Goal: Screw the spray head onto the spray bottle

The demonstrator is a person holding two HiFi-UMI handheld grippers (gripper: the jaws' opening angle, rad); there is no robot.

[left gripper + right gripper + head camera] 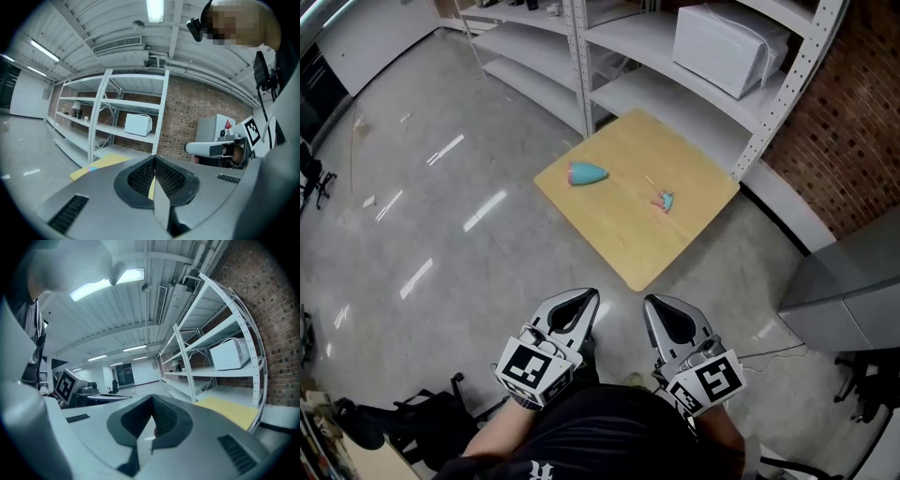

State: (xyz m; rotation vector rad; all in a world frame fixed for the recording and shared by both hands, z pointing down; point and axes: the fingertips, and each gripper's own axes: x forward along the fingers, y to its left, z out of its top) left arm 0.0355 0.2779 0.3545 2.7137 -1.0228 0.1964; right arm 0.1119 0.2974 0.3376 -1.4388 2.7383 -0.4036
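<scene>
Lying well ahead: spray bottle nearer left gripper, spray head nearer right gripper; both jaw pairs together, empty.

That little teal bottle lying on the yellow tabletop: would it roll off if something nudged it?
Probably it would roll, since the bottle lies on its side on the flat yellow tabletop. It looks tapered, so it would likely curve round rather than run straight. It seems small and plastic, so it is probably light and easy to skid.
</scene>
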